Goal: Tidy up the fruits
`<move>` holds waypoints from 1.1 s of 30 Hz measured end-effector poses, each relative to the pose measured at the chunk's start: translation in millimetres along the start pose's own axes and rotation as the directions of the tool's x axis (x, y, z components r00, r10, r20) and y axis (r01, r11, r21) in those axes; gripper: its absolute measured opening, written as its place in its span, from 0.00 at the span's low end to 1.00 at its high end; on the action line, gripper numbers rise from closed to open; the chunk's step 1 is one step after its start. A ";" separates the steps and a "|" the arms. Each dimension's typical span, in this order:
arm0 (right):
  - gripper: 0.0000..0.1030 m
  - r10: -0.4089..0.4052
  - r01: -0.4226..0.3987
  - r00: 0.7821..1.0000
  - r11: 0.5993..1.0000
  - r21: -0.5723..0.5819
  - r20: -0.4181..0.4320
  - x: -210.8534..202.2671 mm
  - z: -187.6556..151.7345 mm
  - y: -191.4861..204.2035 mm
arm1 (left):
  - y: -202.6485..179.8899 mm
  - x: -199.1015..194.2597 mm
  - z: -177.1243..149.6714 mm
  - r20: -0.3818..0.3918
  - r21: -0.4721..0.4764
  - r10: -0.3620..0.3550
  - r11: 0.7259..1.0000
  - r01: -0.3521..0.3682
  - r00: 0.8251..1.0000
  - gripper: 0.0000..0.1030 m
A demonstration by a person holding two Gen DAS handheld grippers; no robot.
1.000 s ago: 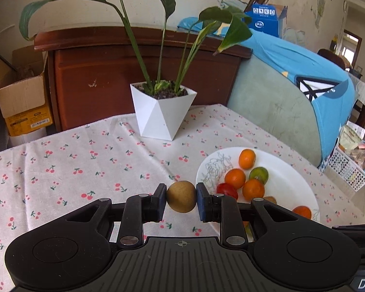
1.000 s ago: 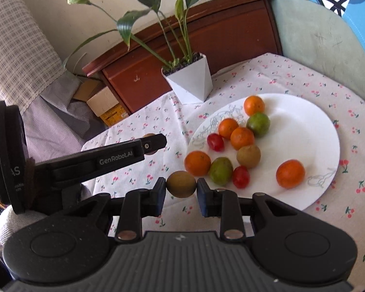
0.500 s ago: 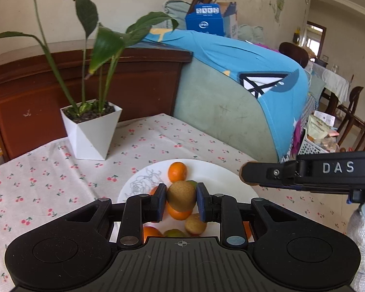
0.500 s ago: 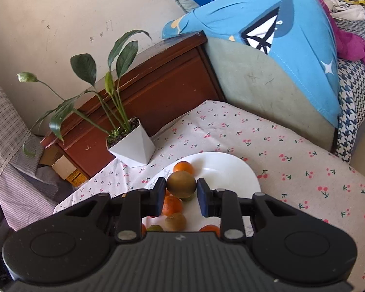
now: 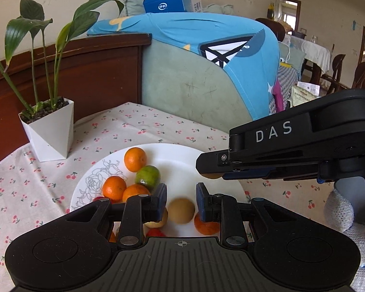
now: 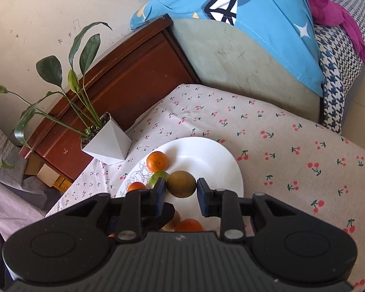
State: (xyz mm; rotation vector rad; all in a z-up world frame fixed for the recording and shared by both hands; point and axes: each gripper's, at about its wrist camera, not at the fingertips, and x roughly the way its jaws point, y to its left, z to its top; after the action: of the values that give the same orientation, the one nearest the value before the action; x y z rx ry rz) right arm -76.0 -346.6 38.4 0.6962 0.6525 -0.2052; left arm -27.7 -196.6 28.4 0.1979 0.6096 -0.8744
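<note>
A white plate on the cherry-print tablecloth holds oranges, a green citrus and other small fruit. My left gripper hangs over the plate's near side. A brown fruit sits low between its pads, which stand narrow. My right gripper is shut on a second brown fruit above the plate. In the left wrist view the right gripper reaches in from the right, just above the left fingers, with its fruit peeking out underneath.
A white potted plant stands on the table left of the plate. Behind the table are a dark wooden cabinet and a sofa under a blue cloth. A gloved hand holds the right gripper.
Both grippers swung right from the bare tablecloth to above the plate, each carrying its brown fruit. The left gripper's fruit now shows lower between the pads. The right gripper came in close beside the left.
</note>
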 end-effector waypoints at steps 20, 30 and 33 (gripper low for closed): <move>0.36 -0.001 0.001 1.000 1.000 -0.017 0.017 -4.8 2.5 7.4 | 7.3 -18.5 8.6 -0.037 -0.068 0.060 0.996 -0.062 0.998 0.64; 0.43 -0.063 0.064 0.998 0.995 -0.081 0.014 -18.2 0.1 21.1 | 8.5 -46.6 9.1 -0.081 -0.113 0.102 0.987 -0.111 0.991 0.78; 0.47 -0.085 0.087 0.996 0.991 -0.103 0.021 -27.2 -2.4 24.6 | 10.3 -50.7 5.5 -0.111 -0.128 0.123 0.982 -0.137 0.986 0.79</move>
State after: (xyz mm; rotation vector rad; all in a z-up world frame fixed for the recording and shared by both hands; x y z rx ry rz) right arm -89.0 -327.3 66.9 0.5667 0.6729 -0.2545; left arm -42.0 -158.9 61.3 0.1584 0.7409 -0.6971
